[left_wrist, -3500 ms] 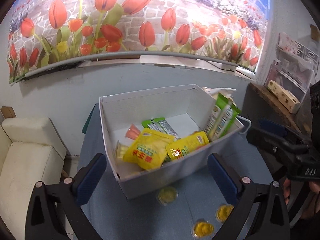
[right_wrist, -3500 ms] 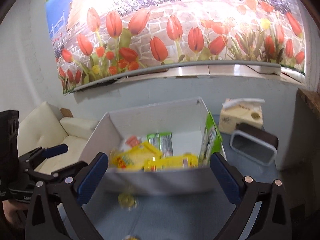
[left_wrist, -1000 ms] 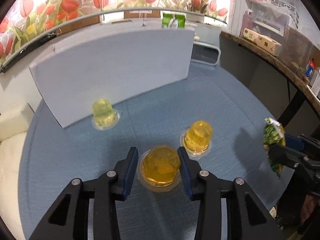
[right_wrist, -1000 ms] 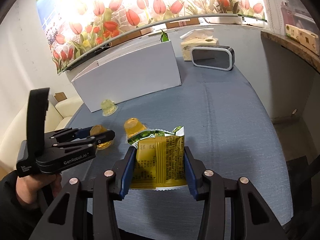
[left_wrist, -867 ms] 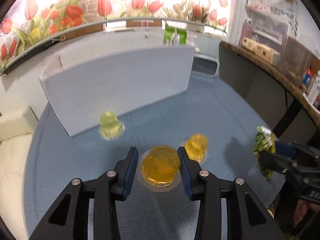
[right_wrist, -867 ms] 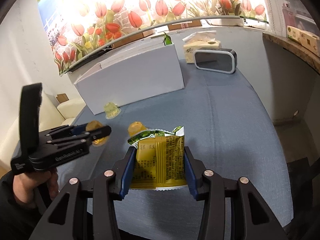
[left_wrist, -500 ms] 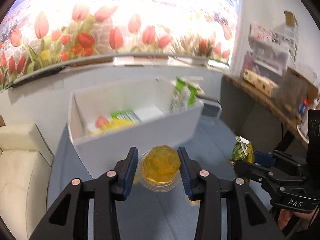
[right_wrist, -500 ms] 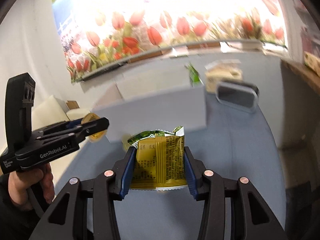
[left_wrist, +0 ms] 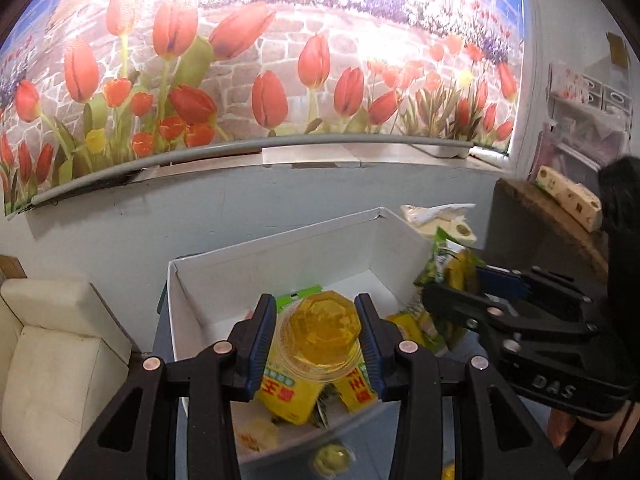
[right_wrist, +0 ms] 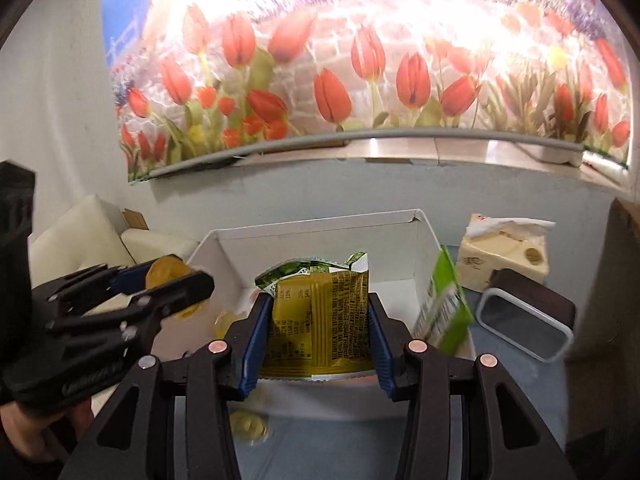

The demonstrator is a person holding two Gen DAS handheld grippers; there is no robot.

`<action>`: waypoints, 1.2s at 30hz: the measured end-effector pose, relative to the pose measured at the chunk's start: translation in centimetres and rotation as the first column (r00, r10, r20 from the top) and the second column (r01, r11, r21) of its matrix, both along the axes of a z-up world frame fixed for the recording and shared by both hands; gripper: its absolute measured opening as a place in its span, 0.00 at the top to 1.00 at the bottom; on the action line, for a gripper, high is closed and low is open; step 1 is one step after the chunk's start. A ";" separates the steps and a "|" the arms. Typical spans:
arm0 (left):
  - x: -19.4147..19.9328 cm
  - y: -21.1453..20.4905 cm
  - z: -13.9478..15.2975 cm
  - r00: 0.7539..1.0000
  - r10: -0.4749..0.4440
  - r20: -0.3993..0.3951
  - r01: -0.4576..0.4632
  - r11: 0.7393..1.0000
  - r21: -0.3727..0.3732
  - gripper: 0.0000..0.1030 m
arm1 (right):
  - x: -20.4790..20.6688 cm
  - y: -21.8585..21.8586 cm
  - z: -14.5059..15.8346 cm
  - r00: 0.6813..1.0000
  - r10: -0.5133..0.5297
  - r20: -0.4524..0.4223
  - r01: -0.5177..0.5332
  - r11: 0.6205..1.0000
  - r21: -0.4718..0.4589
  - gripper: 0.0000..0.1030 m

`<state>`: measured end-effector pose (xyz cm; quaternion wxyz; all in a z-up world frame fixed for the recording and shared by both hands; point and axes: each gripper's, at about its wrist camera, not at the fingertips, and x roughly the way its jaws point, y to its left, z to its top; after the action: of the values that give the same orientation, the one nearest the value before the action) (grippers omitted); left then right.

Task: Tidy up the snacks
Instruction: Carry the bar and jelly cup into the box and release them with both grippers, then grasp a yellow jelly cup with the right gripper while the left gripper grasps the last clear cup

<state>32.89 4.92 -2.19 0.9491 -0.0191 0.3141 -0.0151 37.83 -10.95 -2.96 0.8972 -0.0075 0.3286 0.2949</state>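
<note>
My left gripper (left_wrist: pixel 316 340) is shut on an orange jelly cup (left_wrist: pixel 316 330) and hangs over the open white box (left_wrist: pixel 280 248). In the box lie yellow snack packets (left_wrist: pixel 288 396) and a green one. My right gripper (right_wrist: pixel 316 336) is shut on a yellow and green snack packet (right_wrist: pixel 320 320), held over the near side of the same box (right_wrist: pixel 320 220). In the right wrist view the left gripper (right_wrist: pixel 172 284) shows at the left with the jelly cup (right_wrist: pixel 166 270). The right gripper (left_wrist: pixel 456 292) shows at the right of the left wrist view with its packet (left_wrist: pixel 444 268).
A pale jelly cup (left_wrist: pixel 332 458) sits on the blue tablecloth (right_wrist: pixel 340 452) in front of the box. A green carton (right_wrist: pixel 444 312) leans on the box's right wall. A tissue pack (right_wrist: pixel 504 252) and a dark tray (right_wrist: pixel 528 320) lie to the right. A cream sofa (left_wrist: pixel 52 344) stands at the left.
Both grippers rose from the table and moved forward to the box, each keeping its hold. The box's inside has come into view below them.
</note>
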 end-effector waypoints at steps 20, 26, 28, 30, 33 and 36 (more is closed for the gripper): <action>0.6 1.7 -1.7 0.999 0.006 -0.048 -0.006 1.000 -0.013 0.00 | 1.2 -1.4 -0.9 0.996 -0.069 0.048 0.072 0.995 -0.064 0.00; -2.2 1.4 -0.3 1.000 -0.005 -0.023 0.005 1.000 -0.014 0.00 | -1.1 -2.4 -0.5 0.998 -0.062 0.024 0.063 0.997 -0.048 0.00; -3.5 1.4 -0.2 1.000 0.002 -0.017 -0.003 1.000 -0.007 0.00 | -2.4 -3.0 -0.6 0.998 -0.058 0.022 0.059 0.997 -0.048 0.00; -5.6 1.4 -0.2 1.000 0.008 -0.005 -0.008 1.000 -0.017 0.00 | -4.0 -4.0 -1.0 0.999 -0.044 0.000 0.044 0.999 -0.029 0.00; -8.6 1.3 -1.0 1.000 0.004 -0.009 -0.004 0.999 -0.037 0.00 | -6.8 -5.5 -2.6 0.998 -0.059 -0.009 0.058 0.998 -0.028 0.00; -11.4 0.8 -2.2 1.000 -0.005 -0.018 0.004 0.999 -0.045 0.00 | -9.4 -6.5 -5.0 0.997 -0.072 -0.039 0.071 0.997 -0.044 0.00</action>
<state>21.51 5.70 -4.37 0.9455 -0.0400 0.3222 -0.0242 28.40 -17.41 -7.99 0.8999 -0.0090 0.3532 0.2556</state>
